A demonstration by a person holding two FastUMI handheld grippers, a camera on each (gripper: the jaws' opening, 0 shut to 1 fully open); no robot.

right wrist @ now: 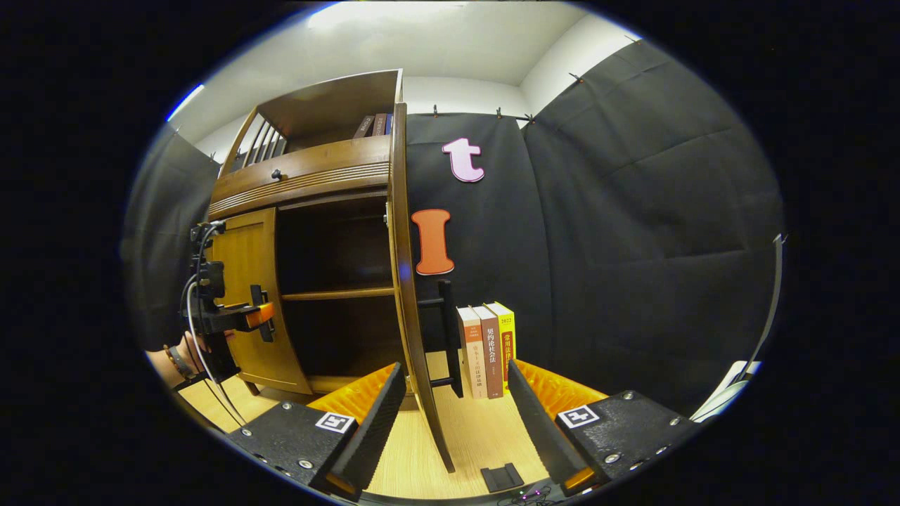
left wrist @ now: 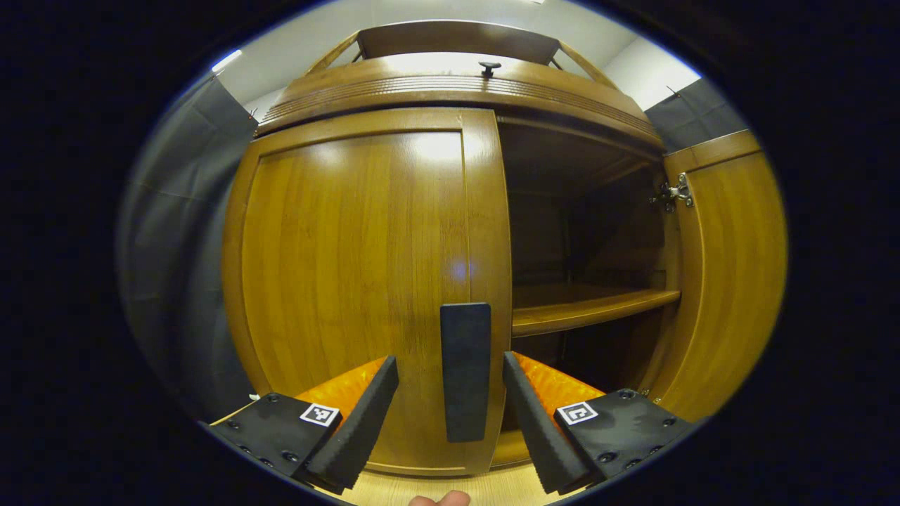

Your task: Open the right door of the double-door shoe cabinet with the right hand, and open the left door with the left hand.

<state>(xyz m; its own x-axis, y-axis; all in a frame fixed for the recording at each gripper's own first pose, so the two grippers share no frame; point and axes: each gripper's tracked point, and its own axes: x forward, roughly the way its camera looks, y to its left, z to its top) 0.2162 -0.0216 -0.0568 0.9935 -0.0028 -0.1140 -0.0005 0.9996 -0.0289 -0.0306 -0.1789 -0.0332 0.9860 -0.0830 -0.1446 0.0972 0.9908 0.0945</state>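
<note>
The wooden shoe cabinet [left wrist: 450, 84] stands close ahead in the left gripper view. Its left door [left wrist: 351, 281] is closed and carries a dark upright handle [left wrist: 465, 372] at its inner edge. My left gripper [left wrist: 450, 362] is open, with the handle between its fingers and a gap on each side. The right door [left wrist: 731, 281] stands swung open. In the right gripper view that right door [right wrist: 411, 295] shows edge-on with its black handle [right wrist: 446, 337] on the outer face. My right gripper [right wrist: 455, 367] is open, just short of the door edge and handle.
Inside the cabinet is a dark space with a wooden shelf [left wrist: 590, 309]. Three books [right wrist: 489, 348] stand on the wooden floor against the black wall, right of the open door. A person's hand [right wrist: 176, 362] holds the left gripper [right wrist: 239, 316] at the left door [right wrist: 249, 302].
</note>
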